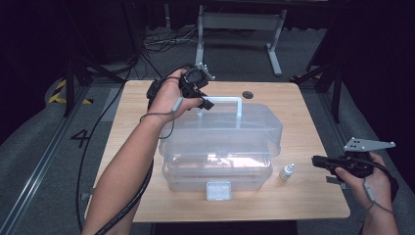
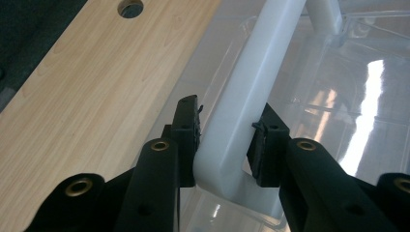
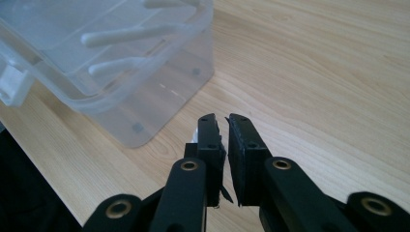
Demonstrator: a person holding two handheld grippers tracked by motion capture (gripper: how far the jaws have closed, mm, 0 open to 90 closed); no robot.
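A clear plastic storage box (image 1: 220, 174) with a domed lid (image 1: 259, 125) stands mid-table, a white latch (image 1: 218, 190) on its near side. A white handle (image 1: 230, 100) arches over the lid. My left gripper (image 1: 205, 103) is at the handle's left corner. In the left gripper view both pads press the white handle (image 2: 251, 82), with the left gripper (image 2: 225, 140) shut on it. My right gripper (image 1: 317, 160) hovers level at the table's right side, just right of a small white bottle (image 1: 287, 171). In its own view the right gripper (image 3: 226, 121) has its jaws together, holding nothing.
The wooden table (image 1: 142, 112) has a round cable hole (image 1: 247, 94) behind the box. The box corner (image 3: 145, 96) lies left of the right gripper's jaws. Cables trail from both grippers. Dark floor and a metal stand (image 1: 240, 22) lie beyond the table.
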